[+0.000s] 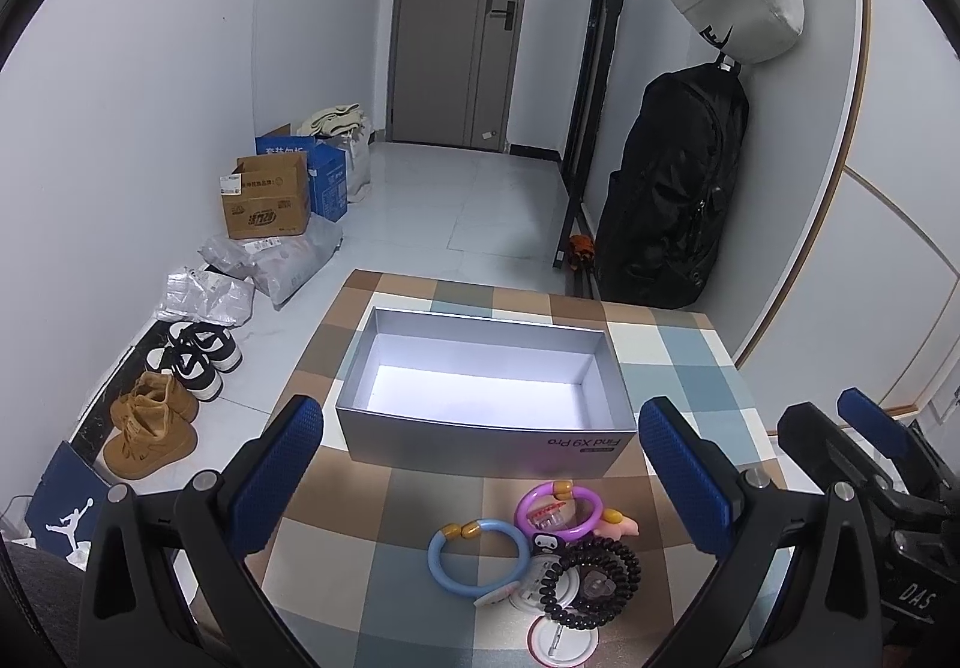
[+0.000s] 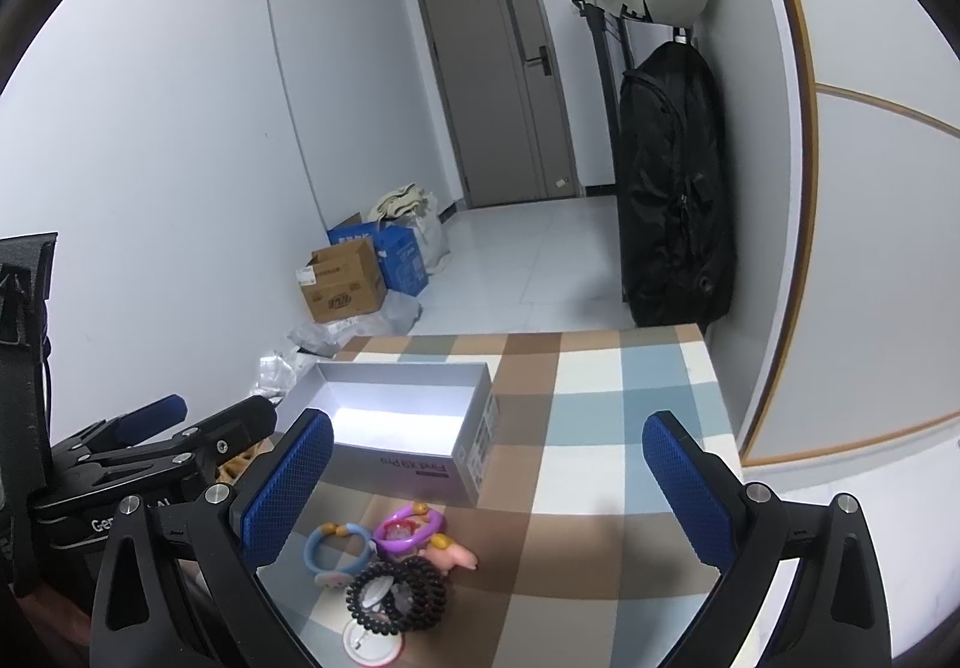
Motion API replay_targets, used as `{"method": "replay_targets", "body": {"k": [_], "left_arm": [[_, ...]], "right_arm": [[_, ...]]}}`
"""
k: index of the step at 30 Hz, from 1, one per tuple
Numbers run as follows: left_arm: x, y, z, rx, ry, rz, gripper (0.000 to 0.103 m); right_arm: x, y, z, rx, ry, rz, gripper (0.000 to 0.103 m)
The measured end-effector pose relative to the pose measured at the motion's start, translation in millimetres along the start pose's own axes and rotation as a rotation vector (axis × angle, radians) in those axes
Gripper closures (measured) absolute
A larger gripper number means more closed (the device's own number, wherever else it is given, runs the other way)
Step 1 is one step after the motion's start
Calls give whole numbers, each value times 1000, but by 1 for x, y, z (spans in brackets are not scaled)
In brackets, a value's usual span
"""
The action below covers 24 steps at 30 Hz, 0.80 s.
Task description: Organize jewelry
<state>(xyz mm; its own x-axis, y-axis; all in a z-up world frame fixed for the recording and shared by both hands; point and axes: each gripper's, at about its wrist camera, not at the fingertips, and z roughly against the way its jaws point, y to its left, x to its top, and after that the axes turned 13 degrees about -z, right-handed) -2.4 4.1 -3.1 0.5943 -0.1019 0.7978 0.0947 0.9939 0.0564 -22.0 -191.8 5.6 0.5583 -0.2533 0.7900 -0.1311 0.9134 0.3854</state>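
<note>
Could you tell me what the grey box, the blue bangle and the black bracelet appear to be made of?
Grey box: likely cardboard with a matte silvery coating; thin straight walls, printed lettering on the side.
Blue bangle: probably smooth plastic or resin; it looks glossy and slightly translucent, with amber-coloured beads.
Black bracelet: rows of small dark beads, shiny; wood, stone or plastic cannot be told apart.

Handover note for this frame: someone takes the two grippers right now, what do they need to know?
Left gripper: open, holding nothing, hovering over the pile.
Right gripper: open, holding nothing, beside it.
Silver box: open on the checked tablecloth, nothing visible inside.
Near side of the box, clustered and overlapping: blue bracelet, purple bracelet, black beaded bracelet, pink charm, round badges.
Done: nothing boxed.
Left: move every piece into the box.
</note>
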Motion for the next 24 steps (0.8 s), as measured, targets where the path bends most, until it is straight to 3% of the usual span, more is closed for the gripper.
{"method": "replay_targets", "body": {"k": [7,14,18,24], "left_arm": [[-3,2,-13,27,64,-18,1],[-15,22,-35,-37,180,56,1],[-26,29,-50,-97,262,96,1],[-41,22,-61,-154,380,45,1]], "right_arm": [[-1,-1,-4,-22,20,-12,0],[1,-5,-15,-62,64,-44,0],[3,-12,-26,-84,146,-104,0],[3,-18,-39,-83,223,-168,0]]}}
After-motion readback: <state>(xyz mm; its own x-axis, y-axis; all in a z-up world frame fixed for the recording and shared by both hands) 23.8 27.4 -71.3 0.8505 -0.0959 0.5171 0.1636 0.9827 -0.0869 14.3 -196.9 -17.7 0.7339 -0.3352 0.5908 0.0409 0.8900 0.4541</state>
